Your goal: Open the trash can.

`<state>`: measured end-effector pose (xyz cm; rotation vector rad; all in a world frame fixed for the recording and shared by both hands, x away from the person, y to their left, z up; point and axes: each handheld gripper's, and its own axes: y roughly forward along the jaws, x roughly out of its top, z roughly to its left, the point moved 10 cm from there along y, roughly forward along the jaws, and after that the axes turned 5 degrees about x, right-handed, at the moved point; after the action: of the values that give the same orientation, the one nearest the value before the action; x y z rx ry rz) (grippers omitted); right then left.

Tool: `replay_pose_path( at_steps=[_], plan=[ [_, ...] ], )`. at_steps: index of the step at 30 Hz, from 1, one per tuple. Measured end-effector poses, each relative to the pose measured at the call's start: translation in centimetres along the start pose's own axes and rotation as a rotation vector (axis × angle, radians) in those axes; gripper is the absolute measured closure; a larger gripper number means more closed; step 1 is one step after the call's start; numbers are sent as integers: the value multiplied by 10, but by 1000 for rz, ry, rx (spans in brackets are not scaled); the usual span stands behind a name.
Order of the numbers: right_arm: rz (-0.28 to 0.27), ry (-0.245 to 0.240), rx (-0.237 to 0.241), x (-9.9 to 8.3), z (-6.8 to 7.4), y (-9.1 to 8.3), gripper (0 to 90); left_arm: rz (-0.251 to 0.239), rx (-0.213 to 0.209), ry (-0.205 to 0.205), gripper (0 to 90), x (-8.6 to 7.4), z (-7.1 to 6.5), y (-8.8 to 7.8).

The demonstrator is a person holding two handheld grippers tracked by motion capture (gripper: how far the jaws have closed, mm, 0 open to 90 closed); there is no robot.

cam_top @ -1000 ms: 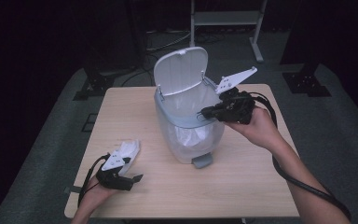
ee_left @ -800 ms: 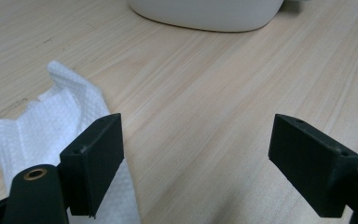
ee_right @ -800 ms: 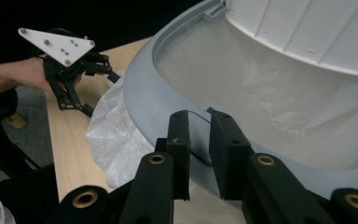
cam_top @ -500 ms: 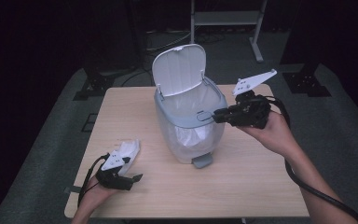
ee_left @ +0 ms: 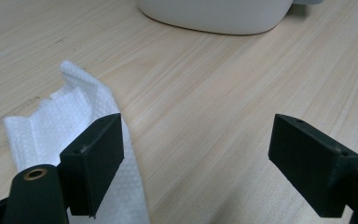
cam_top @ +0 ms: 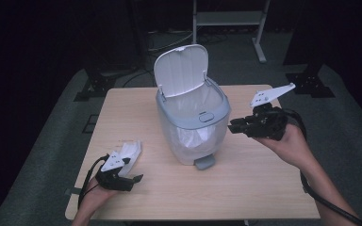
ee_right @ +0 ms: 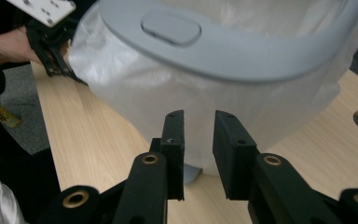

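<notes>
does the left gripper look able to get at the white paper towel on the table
Probably yes: the left gripper stands open, one of its fingers already over the white paper towel on the wooden table, nothing between.

I can read no text, label, brand, number or sign anywhere, neither on the bin (cam_top: 193, 125), at twelve o'clock from my claws, nor on the table (cam_top: 264, 179).
</notes>
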<state>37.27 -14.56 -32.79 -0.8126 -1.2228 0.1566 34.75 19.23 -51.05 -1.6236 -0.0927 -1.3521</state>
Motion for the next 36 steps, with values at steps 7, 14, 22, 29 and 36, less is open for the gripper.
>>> replay_pose_path(
  at_steps=[7, 14, 22, 29, 36],
  plan=[
    [17, 27, -4, -26, -7, 6, 719, -4, 7, 0, 169, 1, 1, -1],
    [18, 62, -4, -49, -12, 10, 694, -8, 20, 0, 169, 3, 4, -3],
    [10, 87, -10, -74, -15, 14, 648, -21, 40, -1, 170, 7, 9, -7],
    [17, 108, -20, -95, -18, 17, 619, -16, 42, -4, 170, 10, 12, -8],
    [24, 114, -26, -113, -16, 24, 593, -17, 53, -10, 214, 14, 18, -9]
  ],
)
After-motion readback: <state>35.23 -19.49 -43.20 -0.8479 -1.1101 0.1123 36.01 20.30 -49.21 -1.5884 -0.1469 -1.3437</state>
